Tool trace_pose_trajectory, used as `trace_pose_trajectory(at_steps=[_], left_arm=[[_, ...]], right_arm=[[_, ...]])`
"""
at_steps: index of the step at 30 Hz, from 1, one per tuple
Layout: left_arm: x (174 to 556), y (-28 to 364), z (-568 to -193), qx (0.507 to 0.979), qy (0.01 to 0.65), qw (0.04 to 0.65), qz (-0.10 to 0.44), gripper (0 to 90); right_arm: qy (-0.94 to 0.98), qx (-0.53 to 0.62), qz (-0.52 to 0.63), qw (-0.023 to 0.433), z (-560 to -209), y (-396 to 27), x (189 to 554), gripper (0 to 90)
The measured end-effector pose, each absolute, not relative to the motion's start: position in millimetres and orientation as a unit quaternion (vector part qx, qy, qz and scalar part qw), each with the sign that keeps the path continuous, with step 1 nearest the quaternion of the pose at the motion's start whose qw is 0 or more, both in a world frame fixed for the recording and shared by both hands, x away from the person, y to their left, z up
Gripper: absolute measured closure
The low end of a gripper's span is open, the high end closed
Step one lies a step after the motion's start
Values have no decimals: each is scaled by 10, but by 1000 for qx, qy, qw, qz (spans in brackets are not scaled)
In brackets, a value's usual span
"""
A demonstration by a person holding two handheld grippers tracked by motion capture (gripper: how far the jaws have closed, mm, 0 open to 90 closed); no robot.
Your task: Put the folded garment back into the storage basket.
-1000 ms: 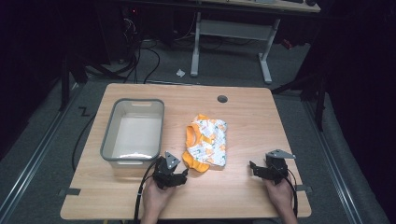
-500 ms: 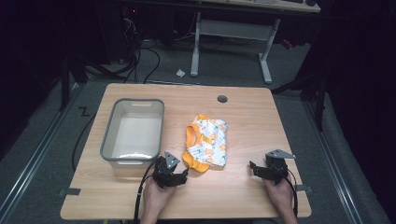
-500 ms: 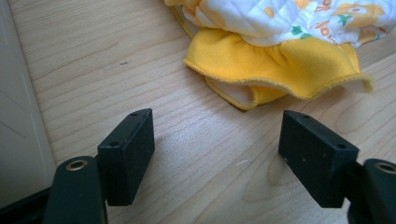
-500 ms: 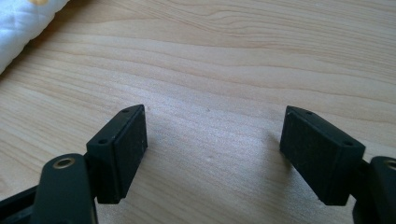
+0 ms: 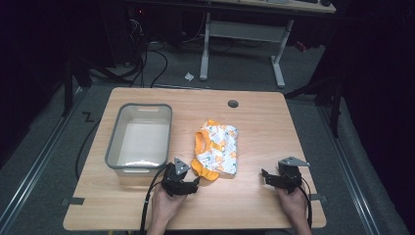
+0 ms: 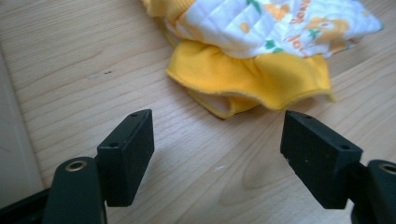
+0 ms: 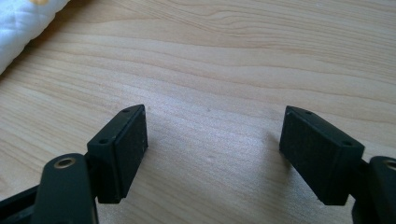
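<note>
A small folded garment (image 5: 216, 152), white with an orange print and a yellow-orange trim, lies in the middle of the wooden table (image 5: 254, 122). My left gripper (image 5: 188, 185) rests on the table just below and left of the garment's yellow hem (image 6: 252, 74), jaws wide open and empty (image 6: 217, 158). Over at the right, my right gripper (image 5: 268, 177) sits near the front edge, open over bare wood (image 7: 212, 156). A corner of the white fabric (image 7: 21, 21) shows at the top left of the right gripper view.
A grey-rimmed translucent plastic bin (image 5: 139, 139) stands empty at the table's left, its wall (image 6: 11, 158) close beside my left gripper. A round cable hole (image 5: 233, 104) is at the back. Desk legs and cables stand on the dark floor beyond.
</note>
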State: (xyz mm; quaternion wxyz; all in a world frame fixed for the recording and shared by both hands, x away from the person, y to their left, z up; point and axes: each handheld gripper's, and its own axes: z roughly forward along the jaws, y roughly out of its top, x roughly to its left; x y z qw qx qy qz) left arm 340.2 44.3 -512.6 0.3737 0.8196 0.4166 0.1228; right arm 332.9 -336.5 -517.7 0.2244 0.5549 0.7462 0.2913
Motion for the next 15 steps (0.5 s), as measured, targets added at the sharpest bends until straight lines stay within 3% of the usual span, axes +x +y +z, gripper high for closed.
trace_pose_trajectory(at_steps=[15], left_arm=[[3421,346,-4952,823,405,379,124,280]], right_arm=[[747,554,291,224,-5176,-3365,3328,238]])
